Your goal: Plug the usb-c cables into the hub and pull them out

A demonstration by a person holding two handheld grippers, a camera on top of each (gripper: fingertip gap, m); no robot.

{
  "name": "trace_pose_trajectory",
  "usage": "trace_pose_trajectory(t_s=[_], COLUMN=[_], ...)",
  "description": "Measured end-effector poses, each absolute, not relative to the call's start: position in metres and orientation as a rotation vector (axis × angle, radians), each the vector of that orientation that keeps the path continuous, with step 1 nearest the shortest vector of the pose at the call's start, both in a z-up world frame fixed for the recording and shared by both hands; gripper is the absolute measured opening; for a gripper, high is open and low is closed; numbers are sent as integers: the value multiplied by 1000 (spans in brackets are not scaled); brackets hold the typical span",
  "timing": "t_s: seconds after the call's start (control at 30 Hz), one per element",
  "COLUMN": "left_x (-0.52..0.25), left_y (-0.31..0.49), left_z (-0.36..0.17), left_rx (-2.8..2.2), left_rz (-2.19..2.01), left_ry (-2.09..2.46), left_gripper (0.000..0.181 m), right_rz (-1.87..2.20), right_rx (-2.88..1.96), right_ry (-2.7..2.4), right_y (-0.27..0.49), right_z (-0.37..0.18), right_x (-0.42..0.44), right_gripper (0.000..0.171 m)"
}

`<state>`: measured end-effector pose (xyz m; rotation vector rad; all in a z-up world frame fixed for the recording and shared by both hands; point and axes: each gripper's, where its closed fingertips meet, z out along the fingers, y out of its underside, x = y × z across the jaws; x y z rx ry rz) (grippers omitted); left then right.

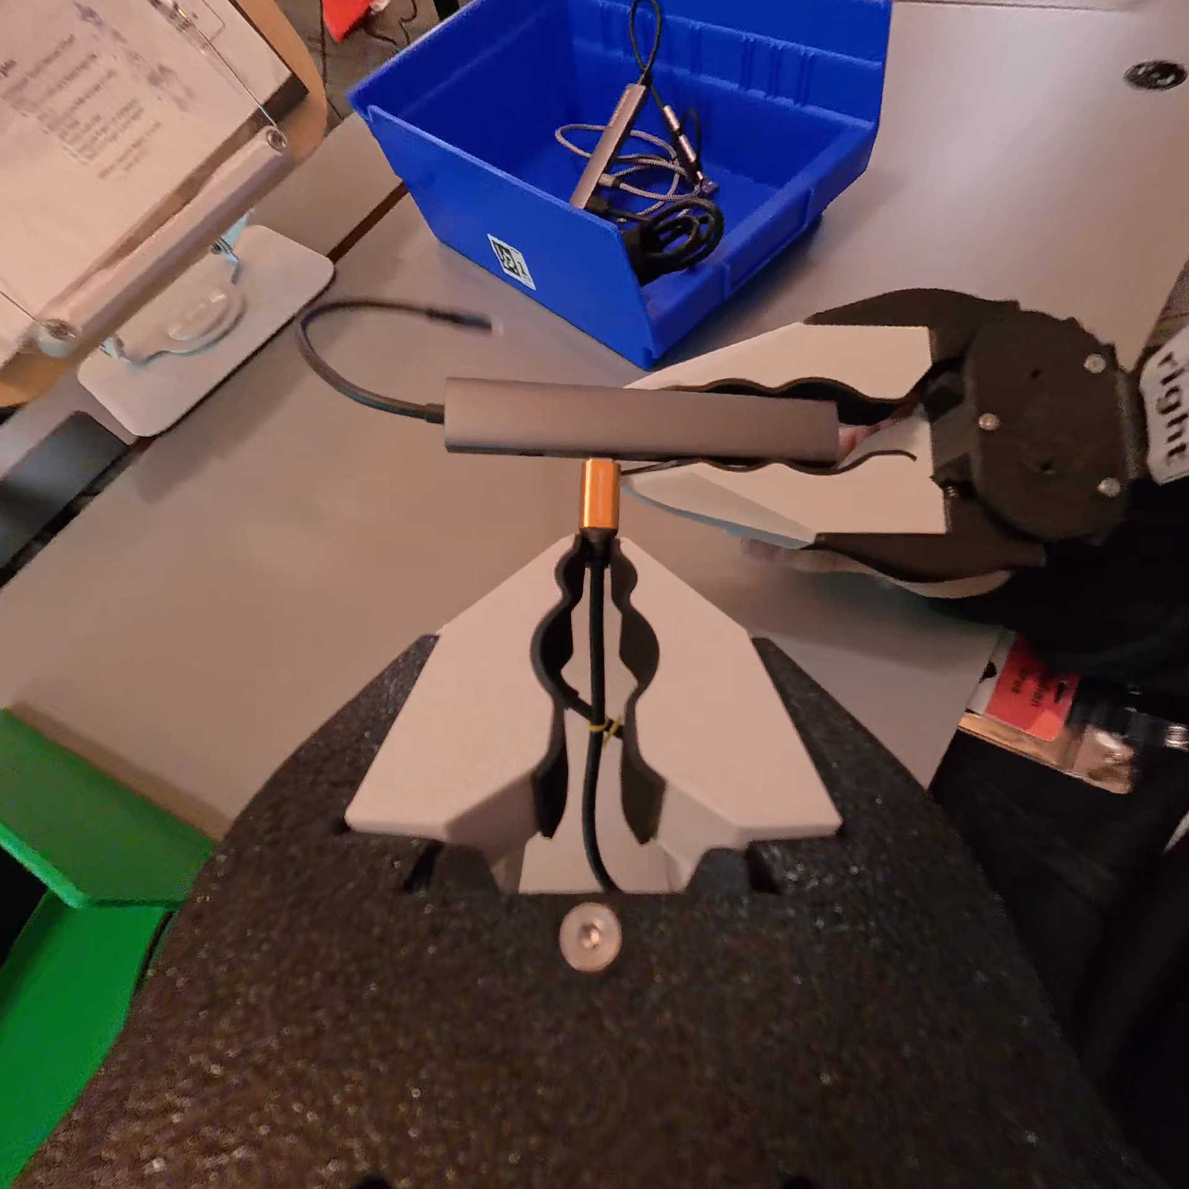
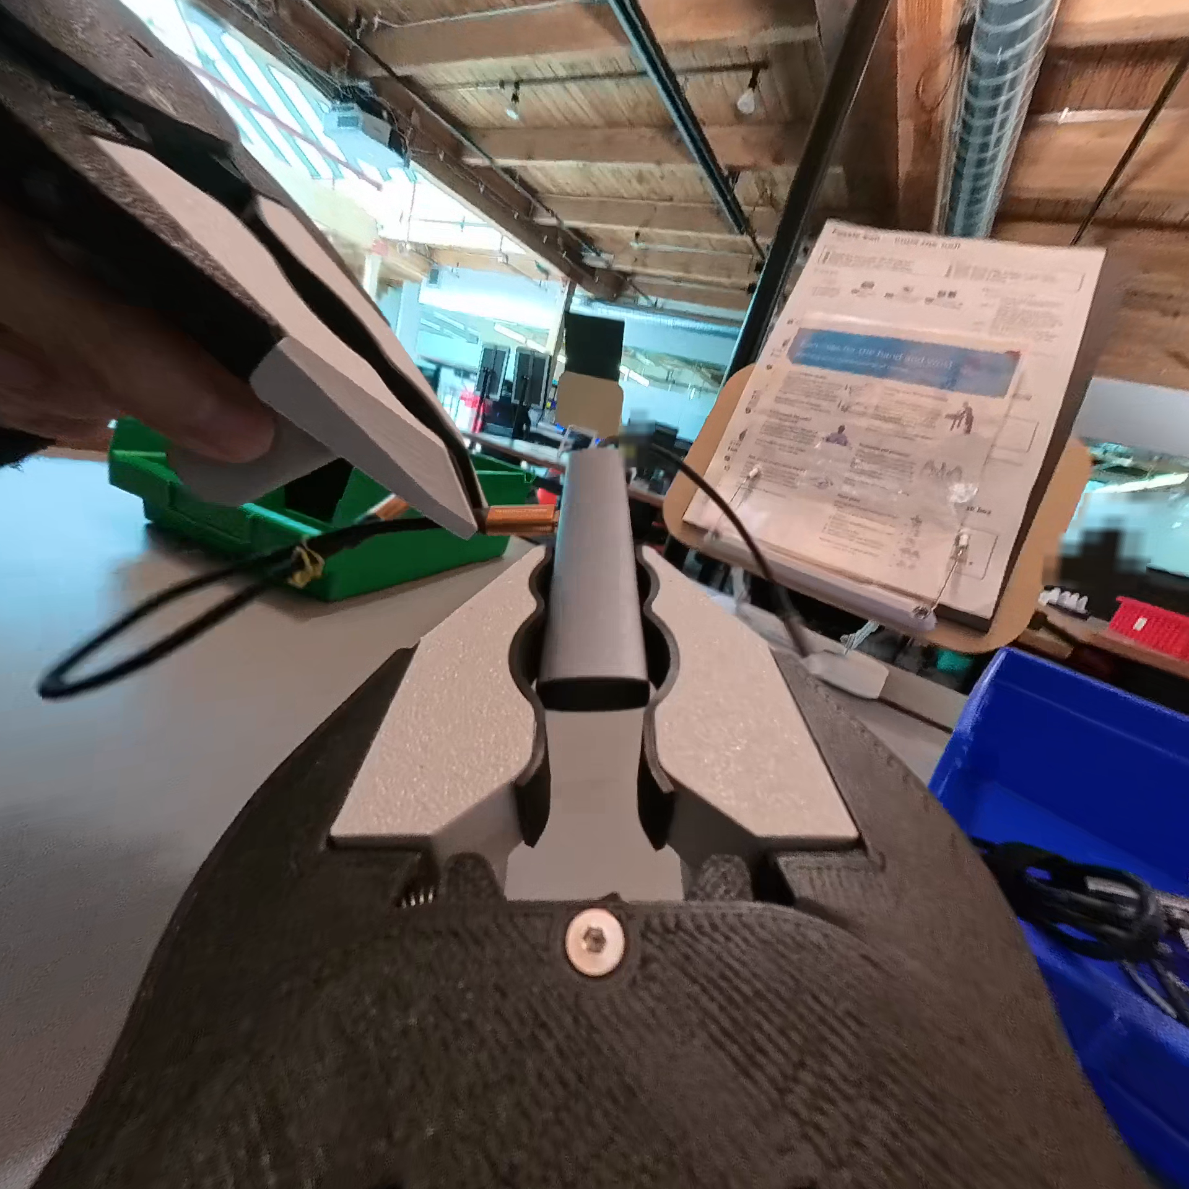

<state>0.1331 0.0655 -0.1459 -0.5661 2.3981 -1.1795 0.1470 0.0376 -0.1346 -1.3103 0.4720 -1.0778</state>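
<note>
A slim grey metal bar-shaped hub (image 1: 643, 421) is held above the grey table (image 1: 225, 547), one end clamped by the right gripper (image 1: 650, 434). The orange-sleeved plug of a black usb-c cable (image 1: 599, 493), pinched at its rear by the left gripper (image 1: 595, 540), is seated against the hub's side.

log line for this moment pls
right gripper holds hub | left gripper holds cable behind orange plug | plug at hub's side

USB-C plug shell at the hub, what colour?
Orange/copper metal shell on a black cable; clearest in the left wrist view, where it meets the grey hub.
</note>
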Motion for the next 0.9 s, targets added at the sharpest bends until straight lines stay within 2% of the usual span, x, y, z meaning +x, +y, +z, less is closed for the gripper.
trace_pose_trajectory(t_s=[0.3, 0.37, 0.47, 0.5, 0.9], left_x=[125, 127, 128, 128, 132], left_y=[63, 64, 63, 62, 61], left_z=[-143, -144, -144, -144, -137], left_rx=[-618, -608, -596, -592, -506], left_rz=[-1294, -1257, -1239, -1234, -1233], left_ry=[2450, 2450, 2440, 2436, 2341], left_gripper=[5, 5, 5, 5, 5], right_rz=[-1091, -1131, -1097, -1092, -947], right_rx=[-1253, -1229, -1217, -1232, -1224], right_ry=[439, 444, 424, 429, 526], right_y=[35, 31, 34, 34, 32], right_z=[-127, -123, -121, -124, -128], right_x=[141, 141, 137, 138, 145], right_gripper=[22, 31, 30, 22, 22])
